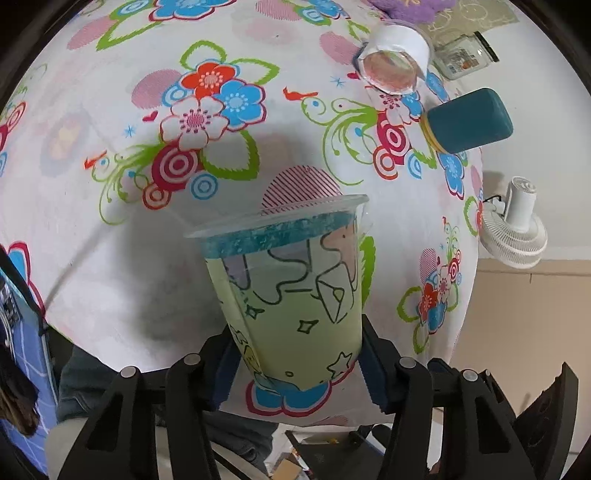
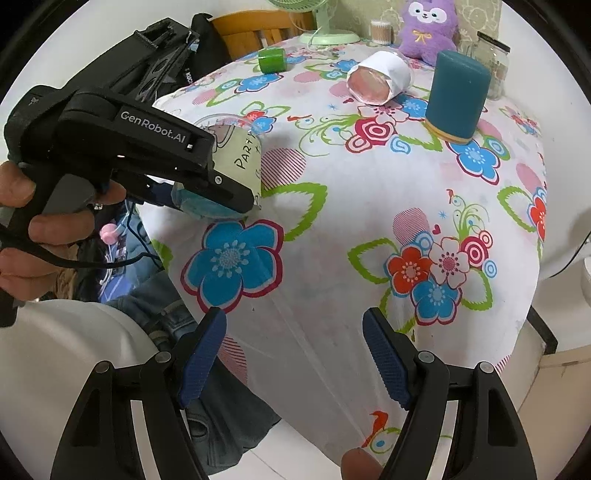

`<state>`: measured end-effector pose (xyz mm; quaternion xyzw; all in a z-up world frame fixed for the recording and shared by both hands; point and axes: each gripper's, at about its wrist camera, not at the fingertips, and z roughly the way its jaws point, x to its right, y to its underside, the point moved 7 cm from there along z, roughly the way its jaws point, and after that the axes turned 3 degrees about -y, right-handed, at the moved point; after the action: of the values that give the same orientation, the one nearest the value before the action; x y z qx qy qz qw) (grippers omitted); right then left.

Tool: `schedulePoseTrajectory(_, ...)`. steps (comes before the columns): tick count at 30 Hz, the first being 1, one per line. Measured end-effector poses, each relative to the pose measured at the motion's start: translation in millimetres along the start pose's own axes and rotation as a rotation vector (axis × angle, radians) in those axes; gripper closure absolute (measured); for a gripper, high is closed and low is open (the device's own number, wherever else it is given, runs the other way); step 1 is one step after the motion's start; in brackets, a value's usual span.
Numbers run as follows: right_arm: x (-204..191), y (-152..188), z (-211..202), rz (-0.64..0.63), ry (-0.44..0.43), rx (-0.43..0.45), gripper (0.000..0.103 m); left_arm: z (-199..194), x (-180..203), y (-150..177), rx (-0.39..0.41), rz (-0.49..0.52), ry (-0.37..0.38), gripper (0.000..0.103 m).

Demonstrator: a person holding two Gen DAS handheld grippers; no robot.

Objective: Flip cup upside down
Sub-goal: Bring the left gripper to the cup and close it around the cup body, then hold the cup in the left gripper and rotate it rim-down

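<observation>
A clear plastic cup (image 1: 295, 295) with a pale green printed sleeve and a blue band under its rim sits between my left gripper's (image 1: 299, 369) blue pads. The gripper is shut on its lower part, and the cup's mouth points away, above the flowered tablecloth (image 1: 129, 258). In the right wrist view the same cup (image 2: 240, 155) shows in the left gripper (image 2: 221, 192) near the table's left edge. My right gripper (image 2: 295, 354) is open and empty over the table's near edge.
A teal cylinder (image 2: 456, 96) stands upright at the back right. A white-wrapped cup (image 2: 378, 81) lies on its side beside it. A green cup (image 2: 272, 60), a purple plush (image 2: 428, 26), a glass jar (image 2: 493, 62) and a fan (image 2: 325, 22) are at the back. A white fan (image 1: 517, 229) stands off the table.
</observation>
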<state>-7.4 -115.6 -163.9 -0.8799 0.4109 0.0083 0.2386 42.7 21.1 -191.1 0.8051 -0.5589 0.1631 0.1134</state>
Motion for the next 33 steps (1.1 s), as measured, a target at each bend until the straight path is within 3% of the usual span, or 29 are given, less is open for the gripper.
schedulePoseTrajectory(11,-7.5,-17.4,4.3,0.022,-0.059,0.078,0.024,-26.0,-23.3,-22.8,0.026,0.154,-0.07,0.044)
schedulePoseTrajectory(15,-21.0,-29.9,7.8,0.04,-0.133,0.145,0.024,-41.1,-30.4,-35.1,0.007,0.255,-0.137,0.044)
schedulePoseTrajectory(23,-49.6,-48.2,20.4,0.055,-0.266,0.224,0.024,-70.3,-47.1,-56.4,0.007,0.513,-0.376,0.044)
schedulePoseTrajectory(29,-62.2,-53.3,27.9,0.086,-0.315,0.229,0.024,-64.1,-59.5,-48.7,-0.129,0.655,-0.472,0.044)
schedulePoseTrajectory(33,-74.1,-53.6,27.9,0.057,-0.308,0.235,0.024,-60.3,-70.0,-42.5,-0.289,0.712,-0.532,0.044)
